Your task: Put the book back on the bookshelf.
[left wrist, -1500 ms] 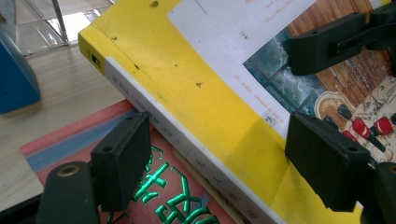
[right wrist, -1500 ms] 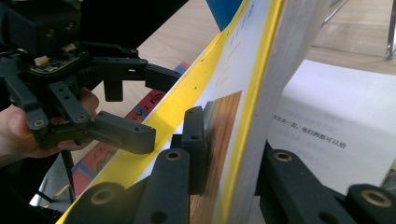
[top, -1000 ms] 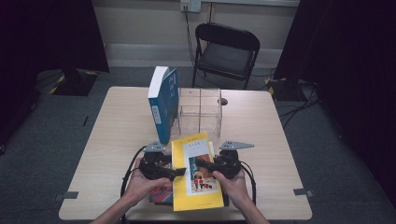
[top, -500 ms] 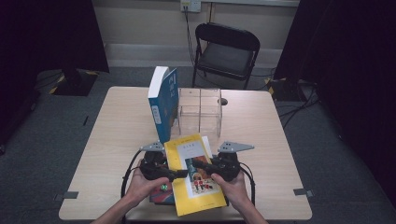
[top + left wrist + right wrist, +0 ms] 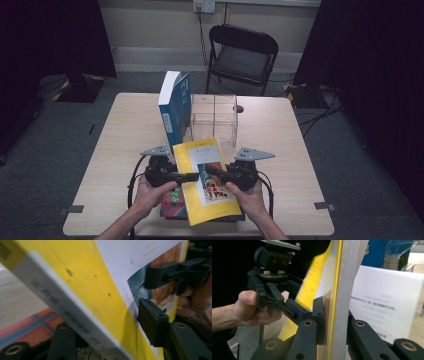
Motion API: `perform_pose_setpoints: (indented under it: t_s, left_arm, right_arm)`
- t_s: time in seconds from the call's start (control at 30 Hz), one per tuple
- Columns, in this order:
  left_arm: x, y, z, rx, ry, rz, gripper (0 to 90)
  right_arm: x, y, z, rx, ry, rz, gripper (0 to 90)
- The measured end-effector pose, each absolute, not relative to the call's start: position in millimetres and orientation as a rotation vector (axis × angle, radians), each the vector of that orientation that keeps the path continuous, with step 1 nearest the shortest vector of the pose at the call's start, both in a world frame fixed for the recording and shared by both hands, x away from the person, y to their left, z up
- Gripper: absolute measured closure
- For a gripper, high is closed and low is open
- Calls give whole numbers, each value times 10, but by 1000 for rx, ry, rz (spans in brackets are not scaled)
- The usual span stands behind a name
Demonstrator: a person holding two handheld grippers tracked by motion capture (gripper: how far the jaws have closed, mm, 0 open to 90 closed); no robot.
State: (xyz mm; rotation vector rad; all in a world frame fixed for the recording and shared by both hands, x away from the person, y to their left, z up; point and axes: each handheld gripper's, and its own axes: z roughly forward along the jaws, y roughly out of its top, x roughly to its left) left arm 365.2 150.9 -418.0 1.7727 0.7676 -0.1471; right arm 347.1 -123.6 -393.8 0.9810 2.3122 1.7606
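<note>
A yellow book [image 5: 196, 154] with a picture on its cover is lifted at a tilt above a stack of books [image 5: 172, 200] at the table's front edge. My right gripper [image 5: 211, 170] is shut on its right edge; in the right gripper view its jaws [image 5: 334, 320] clamp the cover and page block. My left gripper [image 5: 192, 176] has just been closing. The book's spine side sits between its jaws [image 5: 105, 327], one pad on the cover and the other under it. The two grippers face each other across the cover, tips close together.
A blue book [image 5: 175, 107] stands upright at mid-table beside a clear plastic box [image 5: 215, 117]. A black chair [image 5: 242, 55] stands behind the table [image 5: 300, 150]. The book under the yellow one has a red and blue cover [image 5: 32, 325].
The yellow book has come up off the stack and turned anticlockwise. The left gripper's jaws have closed onto its left side, and the right hand has risen a little.
</note>
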Motion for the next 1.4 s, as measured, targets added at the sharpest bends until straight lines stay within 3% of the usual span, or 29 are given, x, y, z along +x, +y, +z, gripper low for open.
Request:
perform_pose_setpoints:
  t_s: [0.23, 0.43, 0.53, 0.8, 0.9, 1.0, 1.4]
  left_arm:
    - [3699, 1486, -3909, 1706, 748, -56, 642]
    - [3718, 1391, -3666, 1731, 683, 93, 704]
    - [3663, 1359, -3670, 1726, 654, 103, 719]
    - [3517, 1294, -3682, 1721, 590, 107, 686]
    - [3455, 1222, -3685, 1737, 552, 99, 683]
    - [3419, 1140, -3680, 1743, 553, 72, 637]
    - [3384, 1012, -3597, 1763, 531, 169, 675]
  right_arm:
    - [3502, -1264, -3735, 917, 2244, 1767, 818]
    - [3565, -1329, -3616, 906, 2144, 1811, 816]
    - [3540, -1373, -3640, 896, 2143, 1807, 784]
    - [3375, -1460, -3681, 848, 2137, 1754, 648]
    - [3317, -1530, -3686, 854, 2135, 1708, 530]
    - [3278, -1634, -3706, 850, 2144, 1730, 478]
    - [3321, -1817, -3839, 931, 2153, 1653, 388]
